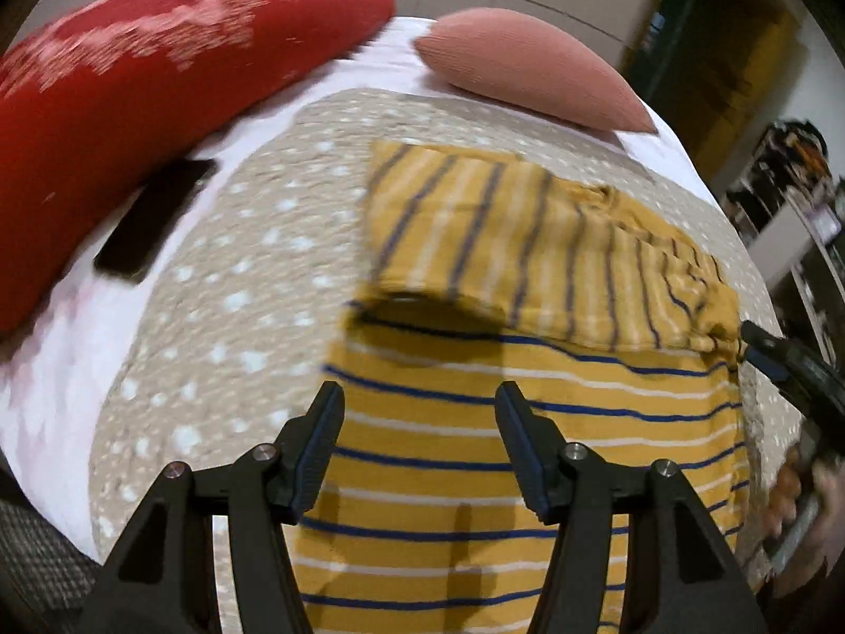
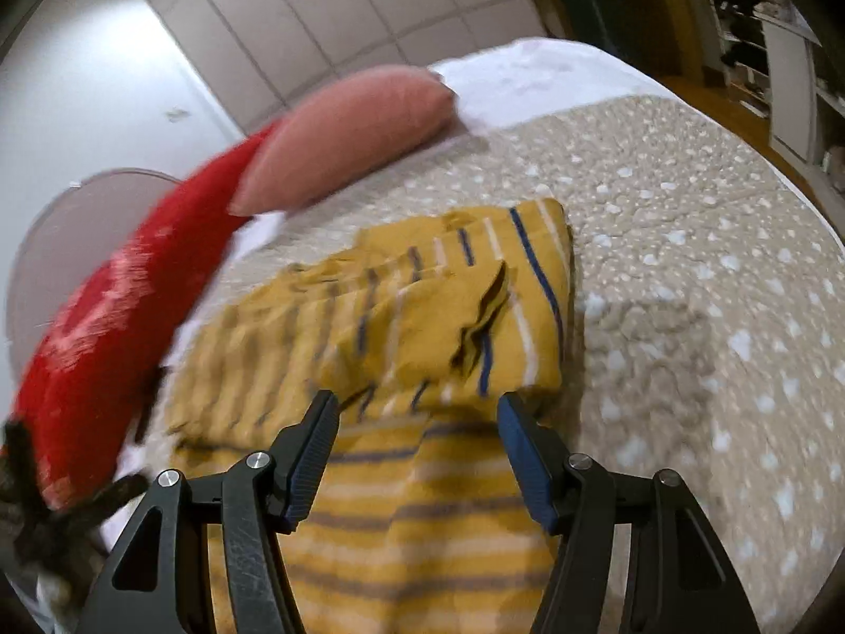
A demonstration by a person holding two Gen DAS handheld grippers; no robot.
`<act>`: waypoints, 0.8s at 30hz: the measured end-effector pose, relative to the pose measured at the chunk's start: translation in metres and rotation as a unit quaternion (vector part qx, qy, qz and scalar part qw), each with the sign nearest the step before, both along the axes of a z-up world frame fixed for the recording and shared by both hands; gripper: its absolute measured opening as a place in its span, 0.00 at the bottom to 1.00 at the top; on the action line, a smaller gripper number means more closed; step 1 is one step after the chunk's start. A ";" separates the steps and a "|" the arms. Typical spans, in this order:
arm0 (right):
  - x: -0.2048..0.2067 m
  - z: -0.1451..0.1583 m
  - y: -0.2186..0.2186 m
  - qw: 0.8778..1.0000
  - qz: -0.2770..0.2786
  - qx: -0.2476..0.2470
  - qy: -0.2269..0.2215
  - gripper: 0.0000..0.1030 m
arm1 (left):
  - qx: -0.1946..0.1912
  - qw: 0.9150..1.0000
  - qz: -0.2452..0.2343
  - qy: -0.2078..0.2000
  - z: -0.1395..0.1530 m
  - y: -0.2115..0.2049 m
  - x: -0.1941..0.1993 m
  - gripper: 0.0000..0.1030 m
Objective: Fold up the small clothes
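Note:
A small mustard-yellow shirt with blue and white stripes (image 1: 507,422) lies on a beige dotted bedspread (image 1: 222,317). Its far part is folded back over itself, inside out (image 1: 528,243). My left gripper (image 1: 420,396) is open and empty, hovering over the shirt's near part. My right gripper (image 2: 414,404) is open and empty over the same shirt (image 2: 422,528), near the folded flap (image 2: 449,306). In the left wrist view the right gripper's fingertips (image 1: 766,348) reach the shirt's right edge.
A red cushion (image 1: 132,105) and a pink cushion (image 1: 533,68) lie at the head of the bed on a white sheet (image 1: 53,370). A black phone (image 1: 153,222) lies beside the red cushion. Shelves (image 2: 766,26) stand at the far right.

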State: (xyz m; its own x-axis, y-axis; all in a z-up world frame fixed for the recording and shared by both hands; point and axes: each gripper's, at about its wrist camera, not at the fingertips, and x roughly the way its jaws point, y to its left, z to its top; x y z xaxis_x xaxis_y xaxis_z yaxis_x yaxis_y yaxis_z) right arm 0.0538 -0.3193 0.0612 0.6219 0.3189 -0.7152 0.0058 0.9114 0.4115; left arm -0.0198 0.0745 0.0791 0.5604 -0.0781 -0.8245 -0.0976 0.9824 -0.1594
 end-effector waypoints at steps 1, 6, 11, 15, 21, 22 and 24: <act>0.009 -0.004 0.002 1.000 -0.008 -0.013 0.011 0.65 | 0.000 1.000 0.005 -0.001 -0.002 0.005 -0.002 0.57; 0.046 -0.026 0.005 0.998 -0.002 -0.034 0.052 0.22 | -0.004 0.999 0.042 0.010 -0.016 0.029 -0.010 0.57; 0.050 -0.021 -0.009 0.988 -0.070 -0.124 0.055 0.22 | -0.006 0.998 0.058 0.017 -0.027 0.043 -0.018 0.57; 0.021 -0.004 -0.018 0.991 -0.074 -0.112 0.019 0.55 | -0.006 0.998 0.060 0.024 -0.033 0.045 -0.027 0.57; -0.042 -0.019 -0.036 0.998 -0.019 0.029 0.061 0.75 | -0.037 0.997 0.061 0.038 -0.045 0.047 -0.041 0.58; -0.050 -0.024 -0.037 0.997 -0.014 0.038 0.070 0.75 | -0.037 0.997 0.059 0.038 -0.045 0.045 -0.044 0.58; -0.071 -0.034 -0.039 0.995 -0.009 0.048 0.083 0.75 | -0.042 0.997 0.055 0.036 -0.045 0.043 -0.050 0.64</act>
